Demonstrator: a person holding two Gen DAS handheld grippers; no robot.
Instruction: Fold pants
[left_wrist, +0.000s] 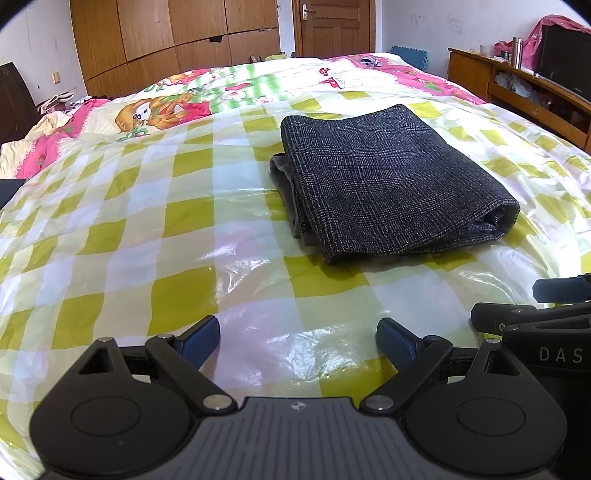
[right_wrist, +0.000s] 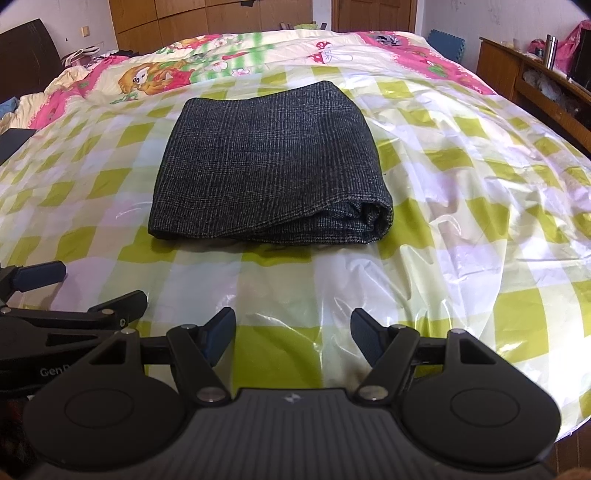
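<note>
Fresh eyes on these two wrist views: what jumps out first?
The dark folded pants stand out first, a neat bundle in the middle of the bed, lying on a shiny green-and-white checked sheet. Next, the two grippers low in the foreground: left gripper and right gripper, both with jaws open and empty, short of the pants. Behind lies a pink cartoon quilt.

"DAS" in white on right gripper (left_wrist: 554, 321) body, cut off at edge; "GenR", partly hidden, on left gripper (right_wrist: 55, 332) body.
</note>
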